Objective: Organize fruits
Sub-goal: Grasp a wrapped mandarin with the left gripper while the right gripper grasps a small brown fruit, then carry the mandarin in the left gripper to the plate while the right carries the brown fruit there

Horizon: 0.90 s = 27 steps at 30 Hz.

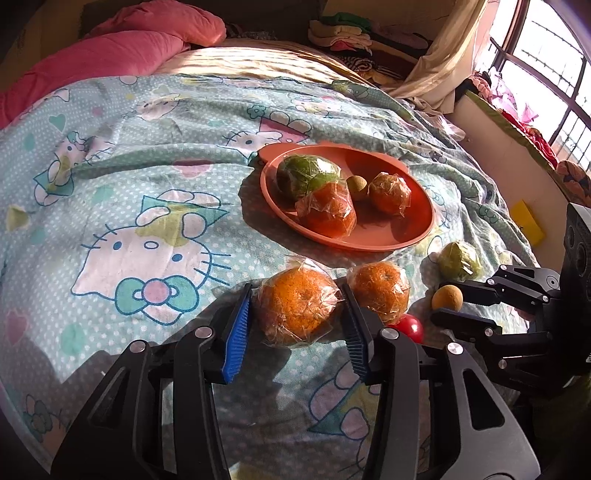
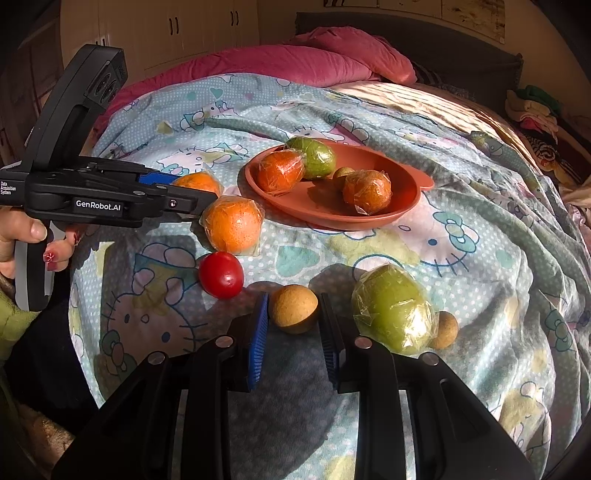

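Observation:
An orange plate lies on the bed and holds a wrapped green fruit, two wrapped oranges and a small brown fruit. My left gripper is open around a wrapped orange on the sheet; its pads stand right at the fruit's sides. A second wrapped orange lies beside it. My right gripper is open around a small brown fruit. A red fruit, a wrapped green fruit and another brown fruit lie nearby.
A Hello Kitty sheet covers the bed. A pink duvet lies at the head. Folded clothes are stacked at the far side. A window and sill are at the right, with a yellow object by the bed edge.

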Motion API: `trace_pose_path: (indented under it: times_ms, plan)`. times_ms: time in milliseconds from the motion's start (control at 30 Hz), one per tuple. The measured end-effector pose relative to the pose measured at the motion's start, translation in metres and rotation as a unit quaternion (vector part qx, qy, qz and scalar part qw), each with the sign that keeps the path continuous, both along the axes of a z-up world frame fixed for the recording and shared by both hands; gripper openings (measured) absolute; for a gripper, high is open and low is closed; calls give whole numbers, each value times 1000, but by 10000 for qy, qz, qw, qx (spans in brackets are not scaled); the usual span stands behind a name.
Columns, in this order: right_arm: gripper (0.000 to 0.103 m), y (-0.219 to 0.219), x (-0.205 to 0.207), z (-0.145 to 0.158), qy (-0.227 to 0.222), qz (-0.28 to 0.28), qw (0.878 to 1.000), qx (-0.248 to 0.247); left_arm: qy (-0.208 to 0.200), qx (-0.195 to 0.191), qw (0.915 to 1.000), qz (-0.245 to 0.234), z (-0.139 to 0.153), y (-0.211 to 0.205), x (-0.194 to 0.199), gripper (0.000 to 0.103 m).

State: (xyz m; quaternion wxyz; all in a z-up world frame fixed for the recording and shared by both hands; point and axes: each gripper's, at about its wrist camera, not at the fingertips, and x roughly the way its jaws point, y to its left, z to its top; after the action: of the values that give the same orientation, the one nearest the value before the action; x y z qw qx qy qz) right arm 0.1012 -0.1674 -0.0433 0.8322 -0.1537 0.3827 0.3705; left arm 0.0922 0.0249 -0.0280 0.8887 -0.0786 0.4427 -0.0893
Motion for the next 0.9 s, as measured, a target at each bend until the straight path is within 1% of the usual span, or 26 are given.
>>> trace_pose_path:
  times_ms: [233, 433, 733, 900]
  plan:
    - [26, -7, -1, 14, -45, -25, 9997, 220, -208, -41, 9998, 14, 20, -1, -4, 37]
    - [26, -20, 5, 31, -153, -156, 9988, 428, -276, -29, 9996, -112, 30, -12, 1, 37]
    - [26, -41, 21, 53, -358, -459, 9966, 576, -296, -15, 9989, -371, 34, -38, 17, 37]
    - [26, -43, 30, 59, -392, -468, 9961, 635, -261, 9, 9983, -515, 33, -52, 27, 37]
